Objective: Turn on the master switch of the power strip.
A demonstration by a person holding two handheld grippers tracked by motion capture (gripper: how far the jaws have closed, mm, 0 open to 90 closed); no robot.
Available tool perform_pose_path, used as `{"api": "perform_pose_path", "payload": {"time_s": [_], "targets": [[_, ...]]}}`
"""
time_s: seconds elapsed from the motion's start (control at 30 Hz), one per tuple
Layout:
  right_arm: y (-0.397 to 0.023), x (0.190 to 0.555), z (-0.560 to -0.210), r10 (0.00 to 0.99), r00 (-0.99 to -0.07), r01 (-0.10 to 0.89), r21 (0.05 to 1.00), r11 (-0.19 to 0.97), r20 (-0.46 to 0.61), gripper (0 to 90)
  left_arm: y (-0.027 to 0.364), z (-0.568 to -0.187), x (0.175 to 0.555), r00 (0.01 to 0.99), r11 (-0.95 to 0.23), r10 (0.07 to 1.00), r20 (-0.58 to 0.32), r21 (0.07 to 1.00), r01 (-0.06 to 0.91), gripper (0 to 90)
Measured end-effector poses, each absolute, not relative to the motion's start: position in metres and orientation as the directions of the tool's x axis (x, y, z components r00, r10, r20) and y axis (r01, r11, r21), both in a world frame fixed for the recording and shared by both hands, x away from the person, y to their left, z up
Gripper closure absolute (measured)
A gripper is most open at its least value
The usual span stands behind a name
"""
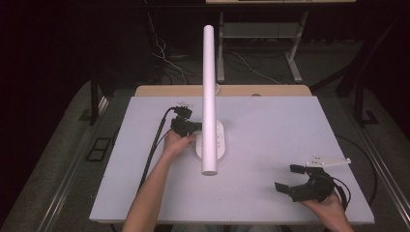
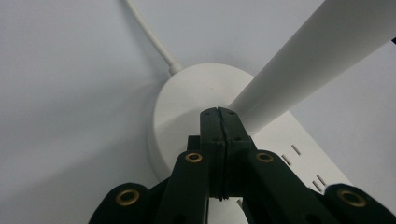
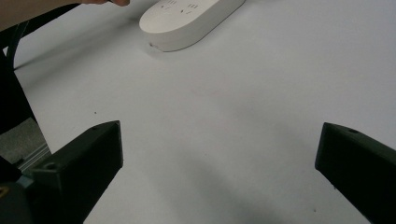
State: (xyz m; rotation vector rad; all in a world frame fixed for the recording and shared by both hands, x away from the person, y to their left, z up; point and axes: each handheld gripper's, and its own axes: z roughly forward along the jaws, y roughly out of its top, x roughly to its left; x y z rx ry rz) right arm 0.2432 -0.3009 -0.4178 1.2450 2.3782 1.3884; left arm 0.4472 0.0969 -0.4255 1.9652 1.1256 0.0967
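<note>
A white oval power strip [image 1: 220, 145] lies mid-table, its cord [image 2: 149, 37] leading away from its far end. A long white tube [image 1: 209, 87] crosses over it in the high view. In the left gripper view the tube [image 2: 303, 56] seems to rise from the strip [image 2: 187, 93] just behind my jaw tips. My left gripper [image 1: 196, 127] sits at the strip's left side, shut [image 2: 218, 112] with nothing between the jaws. My right gripper [image 1: 288, 178] rests at the near right of the table, open and empty [image 3: 219, 140], pointing toward the strip [image 3: 187, 21].
The table [image 1: 270, 125] is covered by a white sheet, with a wooden edge at the back. A black cable [image 1: 153, 145] trails from my left gripper along the forearm. Desk legs and wires stand on the floor beyond.
</note>
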Motion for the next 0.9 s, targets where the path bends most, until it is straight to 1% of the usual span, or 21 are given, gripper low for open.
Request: {"api": "perform_pose_path", "payload": {"time_s": [0.1, 0.3, 0.43, 0.5, 0.57, 0.63, 0.67, 0.7, 0.9], "targets": [[-0.303, 0.243, -0.418, 0.704, -0.647, 0.598, 0.768, 0.23, 0.293, 0.3, 0.097, -0.423, 0.446, 0.6, -0.232, 0.733, -0.32, 0.712, 0.663, 88.9], [-0.304, 0.243, -0.418, 0.706, -0.646, 0.596, 0.769, 0.23, 0.29, 0.2, 0.101, -0.412, 0.445, 0.622, -0.246, 0.727, -0.29, 0.736, 0.63, 87.7], [-0.303, 0.243, -0.418, 0.705, -0.646, 0.6, 0.766, 0.231, 0.293, 0.3, 0.108, -0.405, 0.443, 0.661, -0.274, 0.698, -0.274, 0.751, 0.601, 83.0], [-0.303, 0.243, -0.418, 0.705, -0.645, 0.6, 0.766, 0.23, 0.293, 0.3, 0.112, -0.402, 0.441, 0.664, -0.274, 0.697, -0.27, 0.756, 0.595, 82.8], [-0.303, 0.243, -0.418, 0.707, -0.645, 0.595, 0.77, 0.228, 0.29, 0.3, 0.117, -0.398, 0.441, 0.673, -0.273, 0.69, -0.267, 0.765, 0.584, 79.8], [-0.304, 0.244, -0.418, 0.707, -0.646, 0.594, 0.772, 0.227, 0.288, 0.3, 0.121, -0.394, 0.439, 0.68, -0.267, 0.68, -0.274, 0.771, 0.578, 73.8], [-0.304, 0.244, -0.418, 0.707, -0.646, 0.594, 0.772, 0.227, 0.288, 0.3, 0.122, -0.392, 0.438, 0.682, -0.265, 0.679, -0.274, 0.774, 0.575, 73.8], [-0.303, 0.244, -0.418, 0.707, -0.645, 0.594, 0.772, 0.226, 0.289, 0.3, 0.125, -0.388, 0.437, 0.685, -0.262, 0.671, -0.283, 0.775, 0.576, 66.1], [-0.303, 0.244, -0.417, 0.706, -0.646, 0.592, 0.775, 0.223, 0.29, 0.3, 0.131, -0.379, 0.432, 0.697, -0.26, 0.659, -0.284, 0.783, 0.565, 48.0]]}}
